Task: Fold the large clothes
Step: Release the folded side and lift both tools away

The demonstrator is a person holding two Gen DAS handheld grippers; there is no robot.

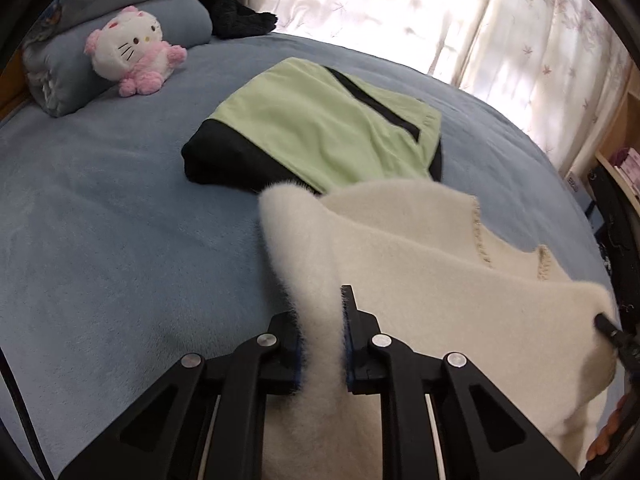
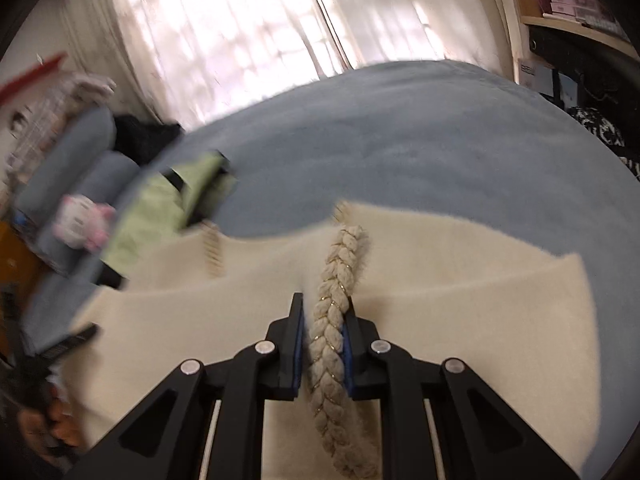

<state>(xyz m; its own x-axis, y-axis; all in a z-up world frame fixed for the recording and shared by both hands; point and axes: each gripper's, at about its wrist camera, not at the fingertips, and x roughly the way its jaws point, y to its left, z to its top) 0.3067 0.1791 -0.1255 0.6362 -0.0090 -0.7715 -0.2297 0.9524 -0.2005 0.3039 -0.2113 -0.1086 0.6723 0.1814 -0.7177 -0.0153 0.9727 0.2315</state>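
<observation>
Blue fleece bed (image 1: 120,220) underneath everything. At far left by the rolled blue pillow (image 1: 120,24), pink-and-white plush cat (image 1: 134,50). Further right, folded green-and-black garment (image 1: 320,132), flat on the bed, its near edge just under the cream cloth. Next, left hand-held gripper (image 1: 324,336), clamped on a raised ridge of fluffy cream garment (image 1: 420,248), nap pushing out between the blue pads. Cream garment spread from there to the right across the near bed, stitched edging showing on its upper layer. At the right rim of the left wrist view, tip of the right hand-held gripper (image 1: 612,332) against the cloth. In the right wrist view, blurred on its left side, right hand-held gripper (image 2: 322,344) pinched on a braided cream trim (image 2: 340,280) with fine gold thread, running along the cream garment (image 2: 480,300). Beyond, pale flowered curtains (image 2: 240,32).
</observation>
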